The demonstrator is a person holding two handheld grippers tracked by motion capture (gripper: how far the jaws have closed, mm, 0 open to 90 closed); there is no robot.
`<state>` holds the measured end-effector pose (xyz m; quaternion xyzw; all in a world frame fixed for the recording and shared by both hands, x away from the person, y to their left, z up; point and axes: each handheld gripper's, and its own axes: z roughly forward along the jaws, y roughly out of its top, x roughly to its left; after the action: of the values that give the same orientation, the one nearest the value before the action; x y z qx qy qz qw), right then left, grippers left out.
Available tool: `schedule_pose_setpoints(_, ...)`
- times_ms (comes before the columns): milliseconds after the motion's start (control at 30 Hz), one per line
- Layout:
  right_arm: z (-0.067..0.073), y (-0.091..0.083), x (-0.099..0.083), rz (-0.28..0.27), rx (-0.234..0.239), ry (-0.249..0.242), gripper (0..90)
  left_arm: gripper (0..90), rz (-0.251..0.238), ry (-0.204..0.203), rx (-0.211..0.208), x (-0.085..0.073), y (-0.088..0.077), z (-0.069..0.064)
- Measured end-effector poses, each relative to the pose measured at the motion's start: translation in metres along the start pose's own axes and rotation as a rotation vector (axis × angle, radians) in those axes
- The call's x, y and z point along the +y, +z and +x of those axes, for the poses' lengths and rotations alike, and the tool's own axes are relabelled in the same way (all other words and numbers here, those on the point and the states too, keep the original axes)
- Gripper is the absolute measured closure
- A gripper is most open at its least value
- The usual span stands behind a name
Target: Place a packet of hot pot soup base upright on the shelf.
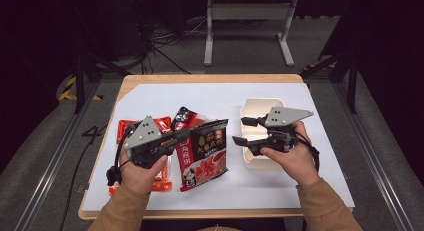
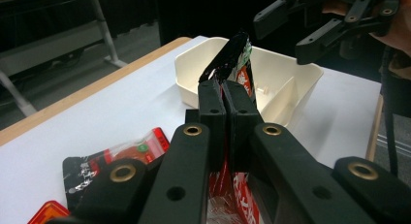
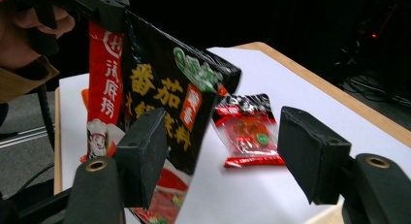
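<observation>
A large black-and-red sauce packet (image 1: 207, 148) with yellow characters hangs lifted over the middle of the table. My left gripper (image 1: 192, 133) is shut on its upper left edge; in the left gripper view the jaws (image 2: 226, 88) pinch the packet's (image 2: 241, 59) thin edge. My right gripper (image 1: 240, 131) stands open just right of the packet, over the white container (image 1: 260, 105). In the right gripper view the packet (image 3: 160, 98) hangs beside the left jaw, and nothing lies between the pads of my right gripper (image 3: 223, 151).
A smaller black-and-red packet (image 1: 187, 118) and red packets (image 1: 162, 123) lie on the white sheet behind and under my left hand. The white container (image 2: 194, 69) has a divider inside. Wooden table edges frame the sheet; a metal stand is on the floor beyond.
</observation>
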<state>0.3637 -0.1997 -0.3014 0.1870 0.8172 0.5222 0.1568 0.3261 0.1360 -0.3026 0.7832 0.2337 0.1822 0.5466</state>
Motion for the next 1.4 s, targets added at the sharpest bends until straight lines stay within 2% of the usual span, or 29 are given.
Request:
schedule_pose_setpoints(167, 0.001, 0.015, 0.008, 0.021, 0.04, 0.001, 34.4, 87.9, -0.02, 0.012, -0.011, 0.003, -0.003, -0.001)
schedule_pose_setpoints(467, 0.001, 0.033, 0.01, 0.041, 0.121, 0.014, 34.7, 88.0, -0.035, 0.032, -0.042, 0.005, -0.002, -0.005)
schedule_pose_setpoints(667, 0.003, 0.035, 0.012, 0.066, 0.177, 0.004, 48.6, 88.0, -0.046, 0.042, -0.076, 0.005, 0.0, -0.008)
schedule_pose_setpoints(833, 0.002, 0.032, 0.013, 0.081, 0.175, -0.012, 69.3, 88.0, -0.06, 0.046, -0.081, 0.005, -0.001, -0.008)
schedule_pose_setpoints(933, 0.002, 0.03, 0.015, 0.096, 0.189, 0.005, 75.5, 87.7, -0.063, 0.039, -0.086, 0.005, -0.002, -0.007)
schedule_pose_setpoints(1133, 0.007, 0.029, 0.021, 0.107, 0.167, 0.009, 78.6, 86.6, -0.082, 0.026, -0.086, 0.005, -0.005, -0.004)
schedule_pose_setpoints(1200, 0.007, 0.027, 0.024, 0.107, 0.165, 0.015, 79.1, 85.6, -0.091, 0.007, -0.096, 0.005, -0.007, -0.004)
schedule_pose_setpoints(1267, 0.007, 0.025, 0.028, 0.096, 0.169, 0.032, 79.6, 82.2, -0.117, -0.008, -0.109, 0.005, -0.009, -0.003)
schedule_pose_setpoints(1400, 0.011, 0.021, 0.036, 0.102, 0.154, 0.026, 79.7, 72.8, -0.117, -0.009, -0.1, 0.007, -0.013, -0.004)
